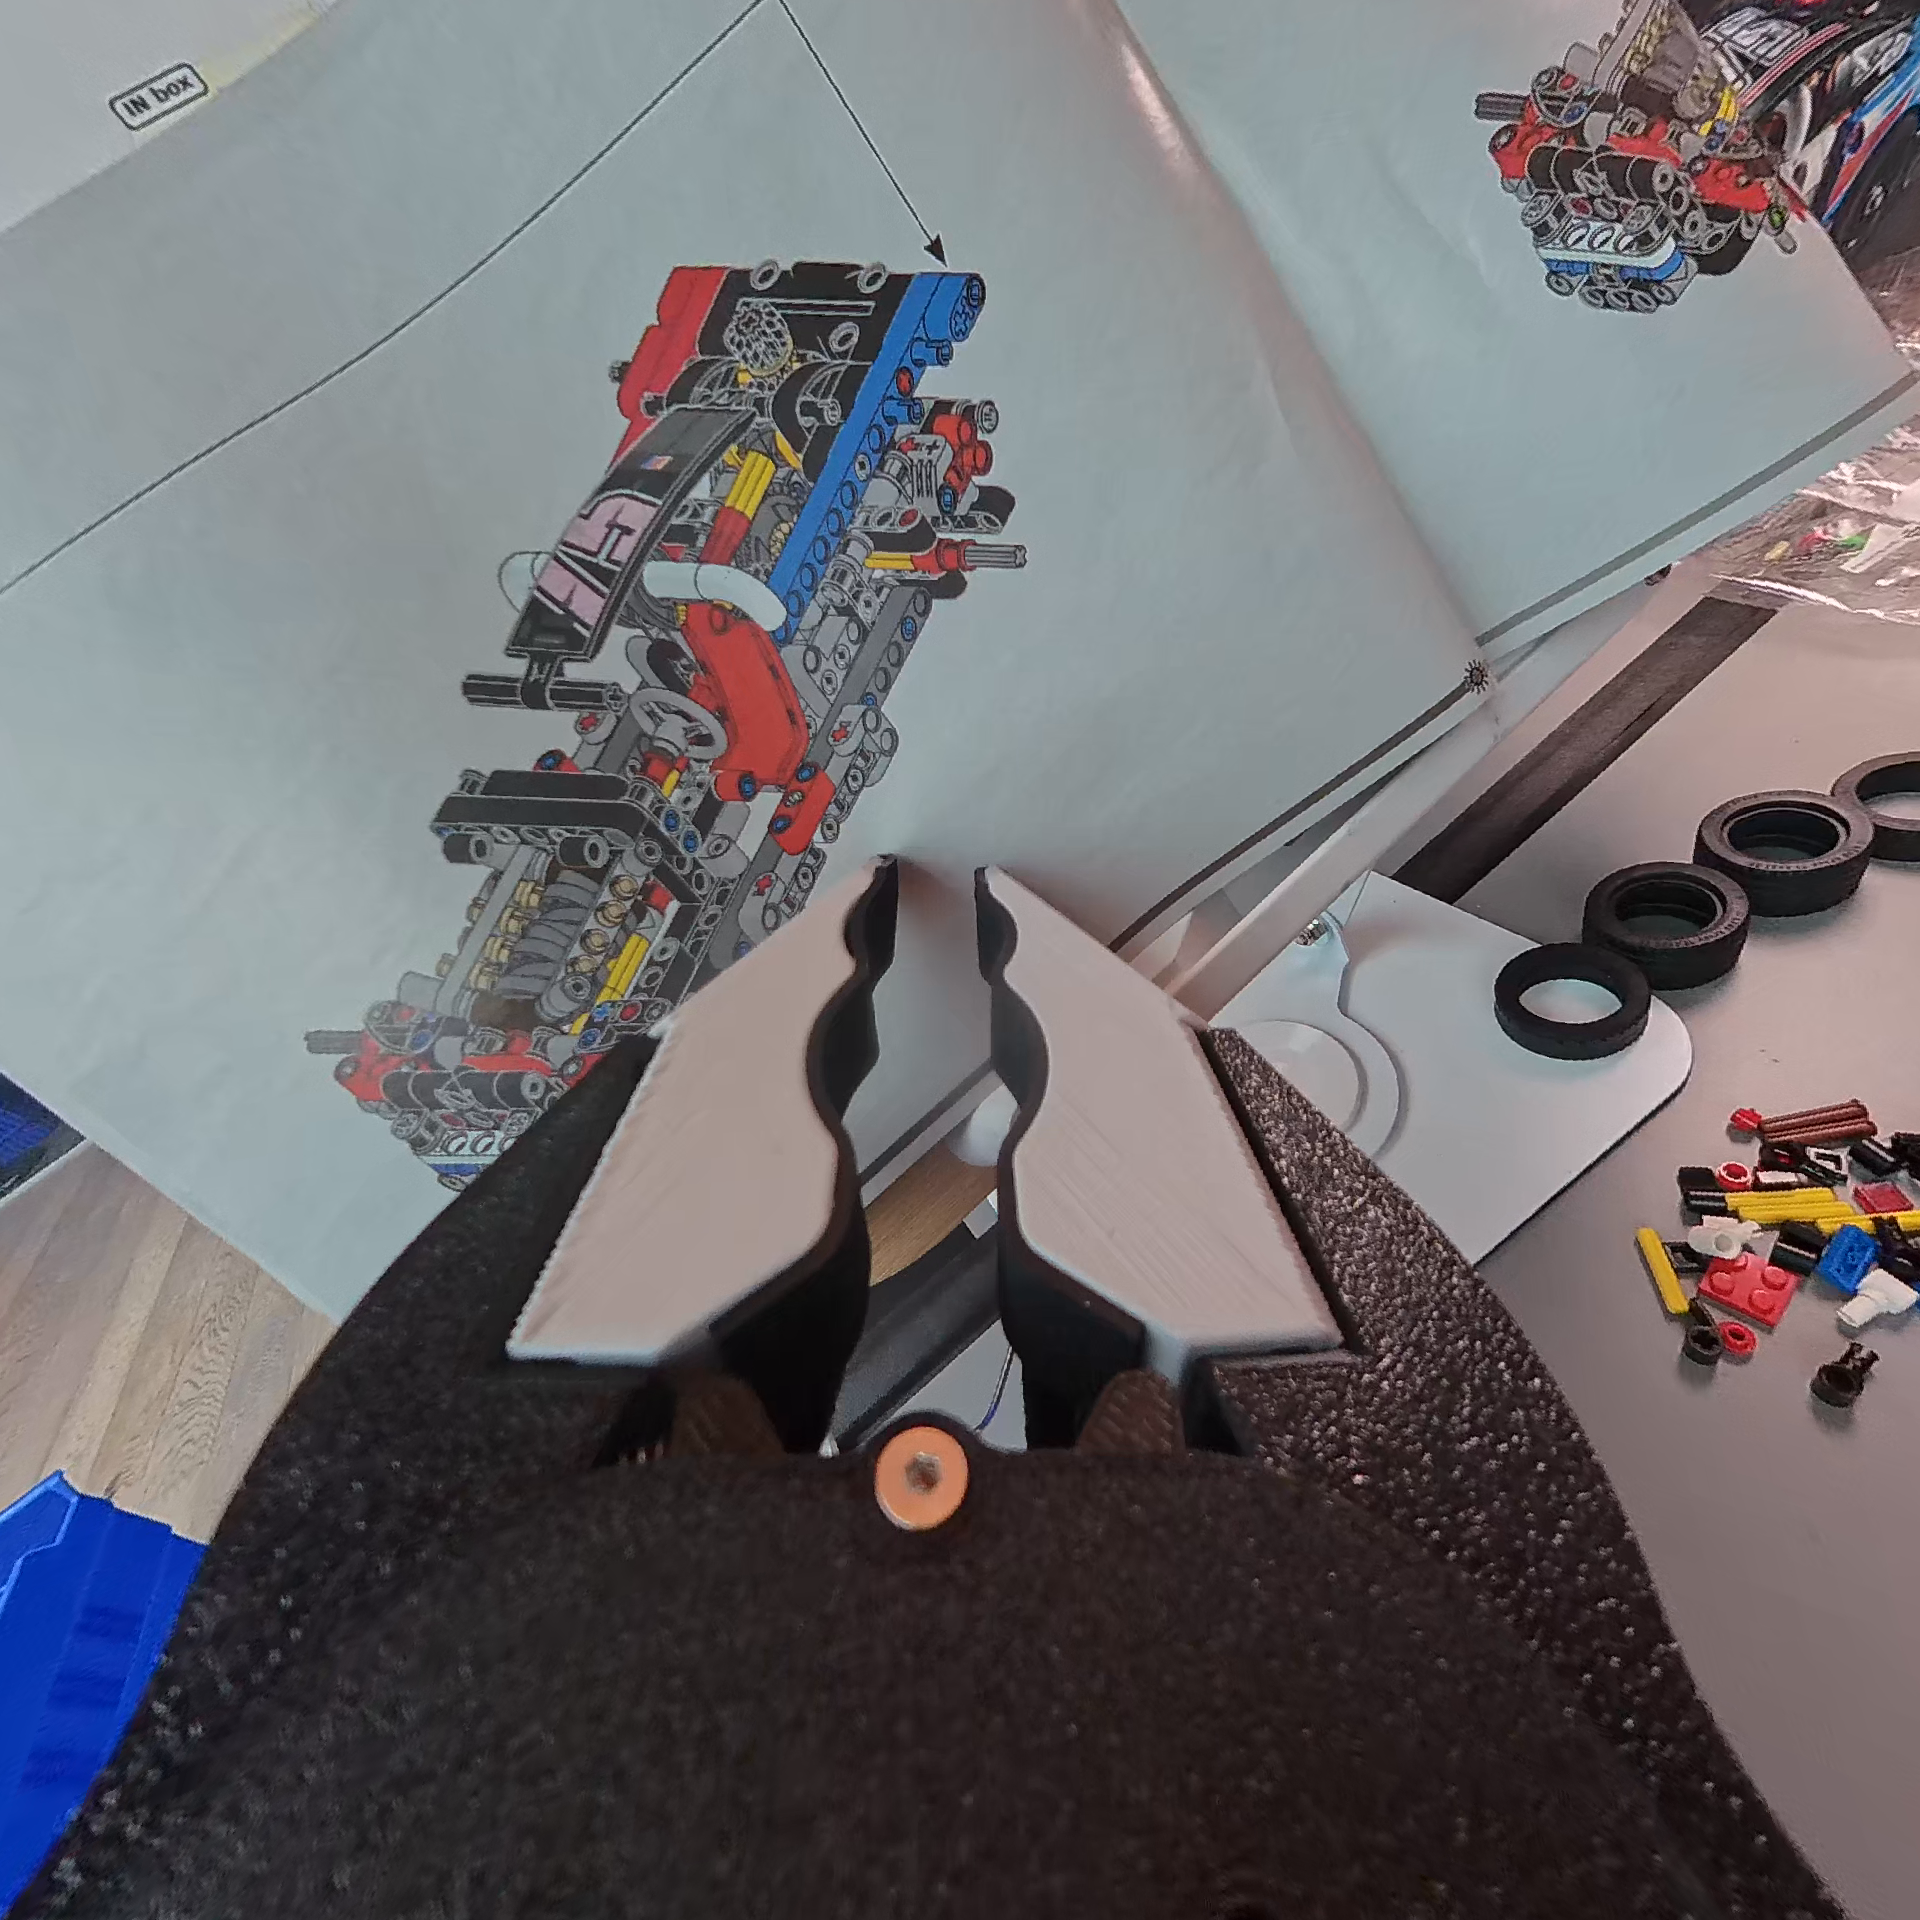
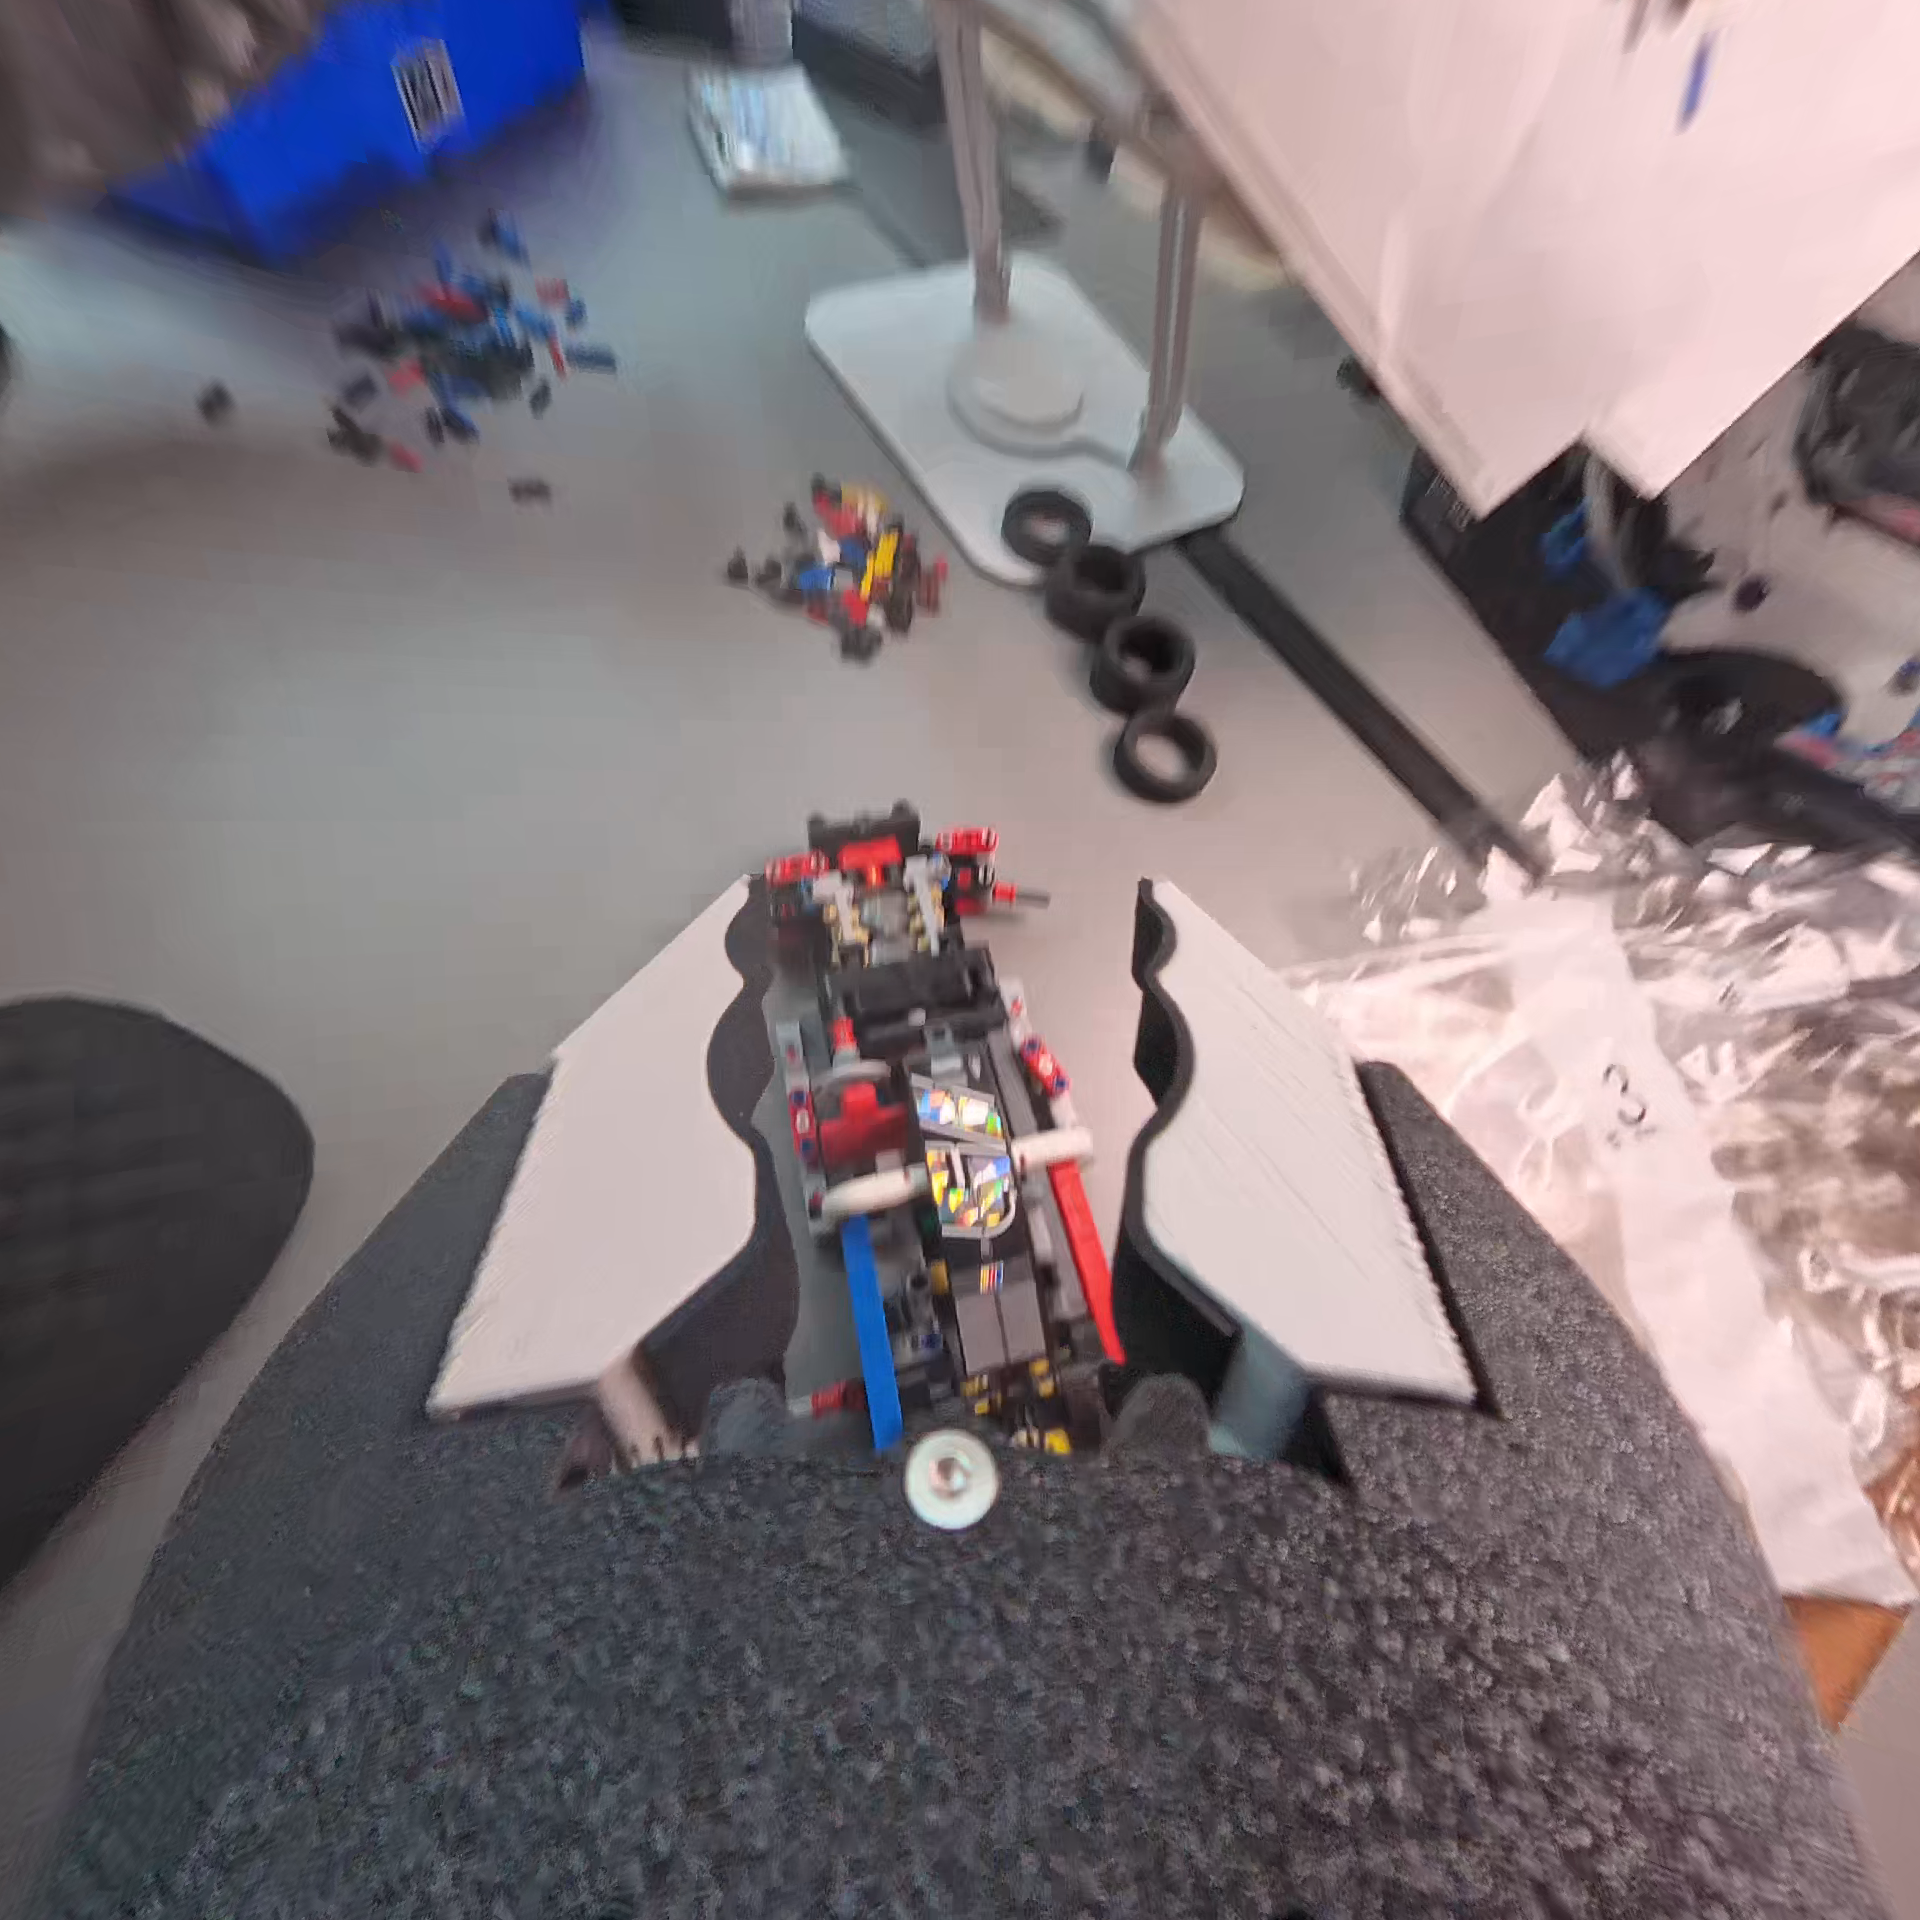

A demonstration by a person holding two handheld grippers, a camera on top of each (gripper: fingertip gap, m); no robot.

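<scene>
My left gripper [image 1: 935, 871] points at an open instruction booklet [image 1: 312, 520] propped on a stand. Its tips are at the lower part of a page that shows a printed car chassis [image 1: 717, 644]. The jaws stand a narrow gap apart with nothing between them. My right gripper [image 2: 945, 883] is closed on a brick-built car chassis [image 2: 935, 1143] with black, grey, red and blue parts. The chassis lies lengthwise between the wide-set fingers and sticks out past the tips above the grey table [image 2: 416, 779]. The right wrist view is blurred.
Several black tyres [image 1: 1662, 925] lie in a row by the stand's white base [image 1: 1507, 1081]; they also show in the right wrist view [image 2: 1127, 655]. Piles of small loose parts [image 1: 1808, 1247] [image 2: 847, 566] [image 2: 457, 343] lie on the table. A blue bin [image 2: 343, 114] stands far left, crumpled plastic bags [image 2: 1558, 1091] to the right. One gripper's finger ends stand about 40 centimetres off the other's.
</scene>
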